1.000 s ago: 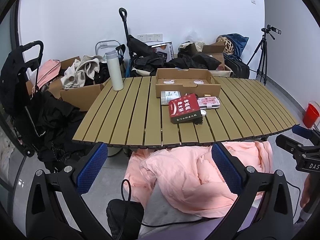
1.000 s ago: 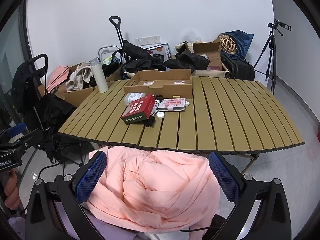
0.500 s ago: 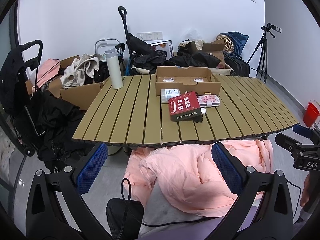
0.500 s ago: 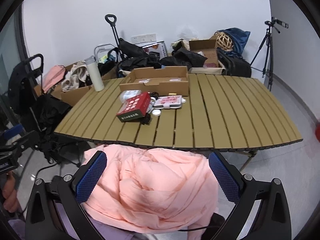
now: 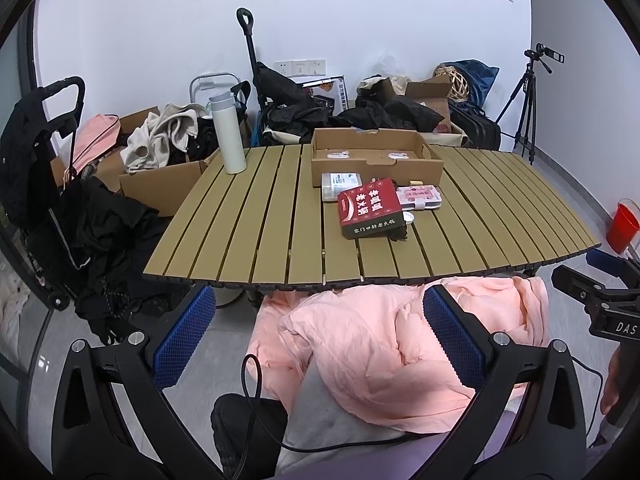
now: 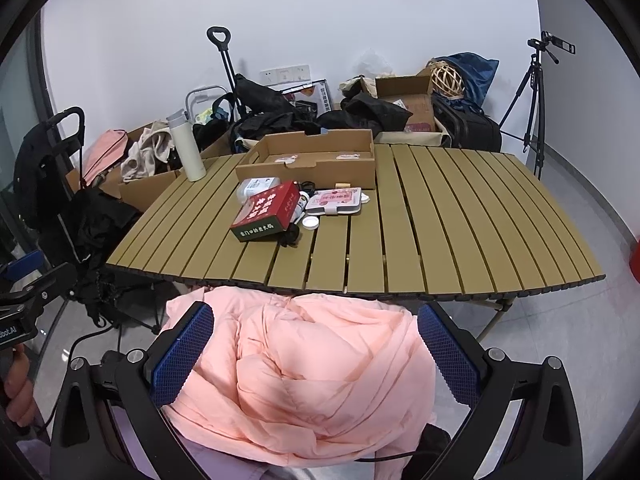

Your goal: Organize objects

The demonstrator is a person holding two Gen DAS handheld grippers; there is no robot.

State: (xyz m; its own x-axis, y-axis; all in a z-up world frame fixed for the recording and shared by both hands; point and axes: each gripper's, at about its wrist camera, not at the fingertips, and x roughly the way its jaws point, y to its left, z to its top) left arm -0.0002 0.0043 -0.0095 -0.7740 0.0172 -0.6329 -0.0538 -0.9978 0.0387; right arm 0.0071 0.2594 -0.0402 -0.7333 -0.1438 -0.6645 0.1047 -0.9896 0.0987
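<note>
A slatted wooden table holds a shallow cardboard box, a red box with Chinese writing, a pink flat case, a white pack, a small white lid and a white flask. My left gripper and right gripper are open and empty, held low in front of the table over a pink garment.
Behind the table lie black bags, cardboard boxes with clothes and a camera tripod. A black stroller stands left. A red bucket stands at the right on the floor.
Both grippers have shifted slightly; the right wrist view has swung so the table sits a little more to the right. The objects on the table have not moved.
</note>
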